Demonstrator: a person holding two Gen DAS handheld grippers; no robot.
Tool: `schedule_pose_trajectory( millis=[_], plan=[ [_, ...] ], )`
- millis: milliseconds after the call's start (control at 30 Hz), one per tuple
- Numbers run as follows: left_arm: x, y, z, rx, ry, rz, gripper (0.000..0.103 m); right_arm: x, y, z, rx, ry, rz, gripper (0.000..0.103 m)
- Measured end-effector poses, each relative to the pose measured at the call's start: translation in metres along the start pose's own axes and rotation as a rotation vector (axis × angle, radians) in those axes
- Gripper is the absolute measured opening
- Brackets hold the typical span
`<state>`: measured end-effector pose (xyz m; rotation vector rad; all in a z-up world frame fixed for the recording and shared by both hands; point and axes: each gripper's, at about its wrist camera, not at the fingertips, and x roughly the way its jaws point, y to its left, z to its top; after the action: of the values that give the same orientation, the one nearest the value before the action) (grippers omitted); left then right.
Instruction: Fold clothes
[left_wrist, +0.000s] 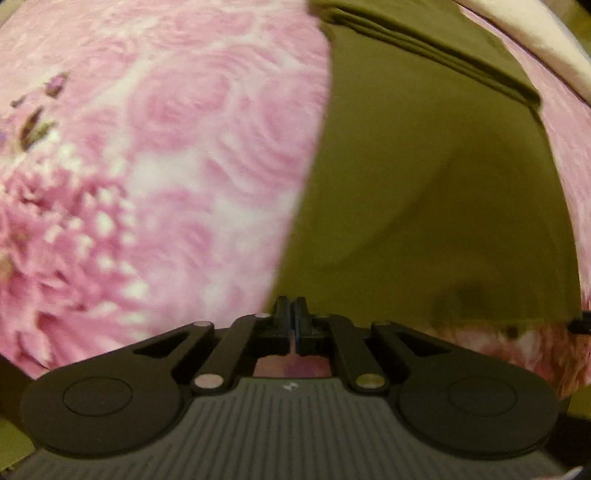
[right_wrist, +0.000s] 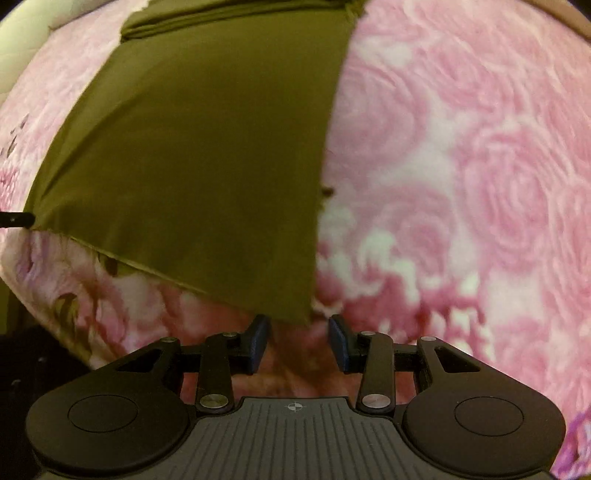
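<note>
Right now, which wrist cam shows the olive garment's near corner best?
Right wrist: the olive garment tapers to its near corner just ahead of the right gripper, whose jaws stand apart. Left wrist shows the garment's long edge and folded far end only.

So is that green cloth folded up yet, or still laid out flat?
Mostly spread flat: the green cloth lies smooth on the pink floral blanket, with only its far end bunched into layered folds.

Both wrist views are dim and warm-tinted, with soft, even light and no glare. Motion blur smears the pink floral blanket (left_wrist: 155, 155) and the olive cloth (right_wrist: 192, 155), while each gripper body at six o'clock stays sharp. Fisheye bending curves all edges, strongest toward the dark corners at two and ten o'clock.
</note>
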<state>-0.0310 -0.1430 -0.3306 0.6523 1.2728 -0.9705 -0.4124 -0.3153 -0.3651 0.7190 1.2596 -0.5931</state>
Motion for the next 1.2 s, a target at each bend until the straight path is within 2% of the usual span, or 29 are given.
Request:
schedule_pose_trajectory(
  millis=[67, 133, 233, 267, 433, 500, 633, 800, 933, 1033, 1067, 1133, 1167, 1200],
  plan=[
    [-0.01, 0.006, 0.029, -0.028, -0.085, 0.008, 0.004, -0.006, -0.014, 0.018, 0.049, -0.02, -0.014, 0.04],
    [-0.011, 0.01, 0.067, -0.037, -0.158, 0.011, 0.006, -0.014, -0.034, 0.051, 0.107, -0.118, -0.01, 0.04],
    [0.01, 0.005, 0.129, -0.029, -0.234, -0.05, 0.019, -0.014, -0.058, 0.115, 0.142, -0.256, -0.003, 0.04],
    [0.021, -0.001, 0.152, -0.012, -0.255, -0.081, 0.02, -0.011, -0.066, 0.138, 0.143, -0.298, -0.001, 0.04],
    [0.079, -0.052, 0.263, 0.113, -0.319, -0.222, 0.025, 0.013, -0.077, 0.277, 0.059, -0.454, 0.064, 0.04],
    [0.102, -0.071, 0.304, 0.142, -0.318, -0.258, 0.026, 0.023, -0.069, 0.322, 0.028, -0.467, 0.081, 0.04],
    [0.134, -0.092, 0.364, 0.125, -0.311, -0.294, 0.031, 0.046, -0.07, 0.391, 0.038, -0.475, 0.148, 0.04],
    [0.162, -0.101, 0.405, 0.105, -0.294, -0.324, 0.035, 0.073, -0.078, 0.447, 0.092, -0.455, 0.229, 0.04],
    [0.18, -0.106, 0.421, 0.107, -0.278, -0.345, 0.037, 0.09, -0.08, 0.473, 0.138, -0.447, 0.287, 0.04],
    [0.186, -0.112, 0.428, 0.149, -0.28, -0.366, 0.038, 0.099, -0.076, 0.483, 0.141, -0.442, 0.316, 0.04],
    [0.187, -0.114, 0.429, 0.165, -0.28, -0.375, 0.036, 0.1, -0.076, 0.484, 0.137, -0.445, 0.324, 0.04],
    [0.188, -0.116, 0.43, 0.178, -0.275, -0.403, 0.018, 0.1, -0.074, 0.486, 0.129, -0.452, 0.339, 0.039],
    [0.188, -0.117, 0.43, 0.181, -0.271, -0.418, 0.006, 0.101, -0.074, 0.486, 0.118, -0.452, 0.348, 0.016],
    [0.188, -0.117, 0.43, 0.184, -0.267, -0.433, 0.006, 0.101, -0.073, 0.486, 0.107, -0.451, 0.356, 0.007]
  ],
)
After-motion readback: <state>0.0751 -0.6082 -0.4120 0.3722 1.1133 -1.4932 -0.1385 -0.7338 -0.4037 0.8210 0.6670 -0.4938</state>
